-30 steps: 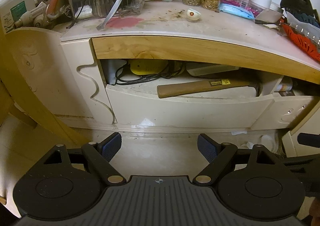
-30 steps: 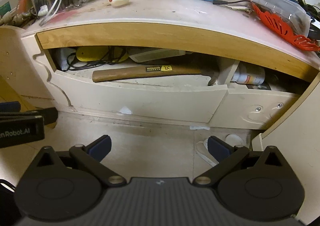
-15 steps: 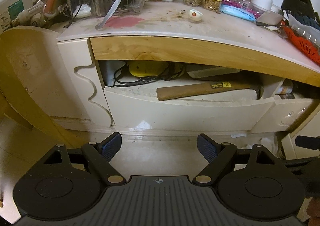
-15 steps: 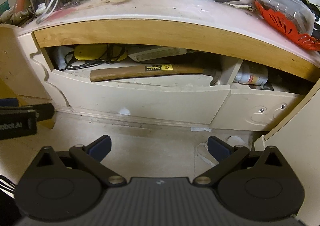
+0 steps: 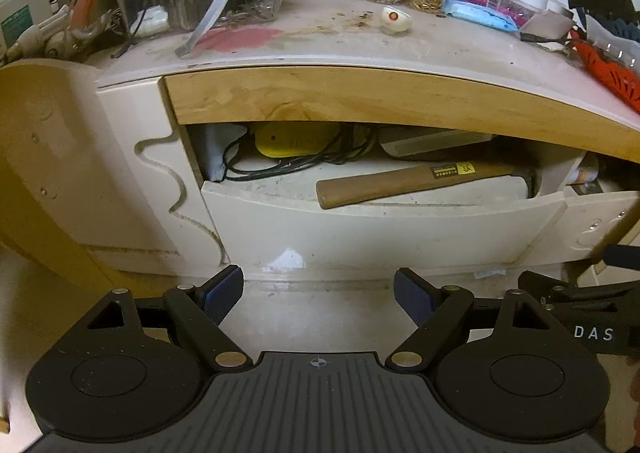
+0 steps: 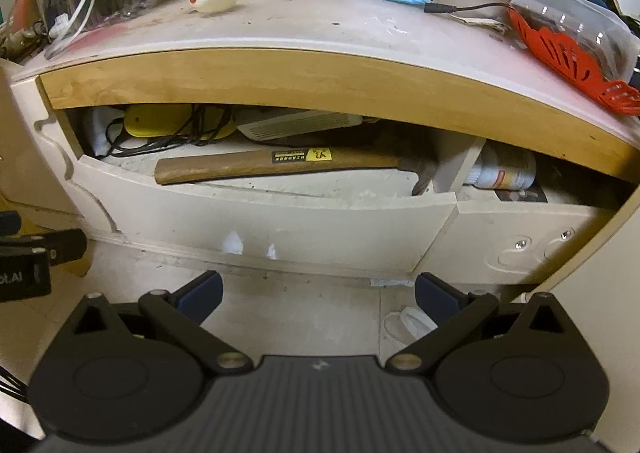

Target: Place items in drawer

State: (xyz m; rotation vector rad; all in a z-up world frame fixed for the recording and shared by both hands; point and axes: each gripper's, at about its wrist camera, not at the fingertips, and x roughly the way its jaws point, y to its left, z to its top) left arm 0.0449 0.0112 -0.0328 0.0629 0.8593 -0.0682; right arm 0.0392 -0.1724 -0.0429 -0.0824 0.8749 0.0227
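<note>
- Both grippers have drifted slightly nearer the open drawer (image 5: pixel 380 229).
- Left gripper (image 5: pixel 319 295) and right gripper (image 6: pixel 319 295): fingers released, empty.
- Hammer (image 6: pixel 280 167) lies inside the drawer at 12 o'clock.

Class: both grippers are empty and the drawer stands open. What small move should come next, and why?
Probably raise the right gripper toward the small white bottle lying on the desk top. Both grippers are open and empty, the left gripper too, and the drawer already holds the hammer.
</note>
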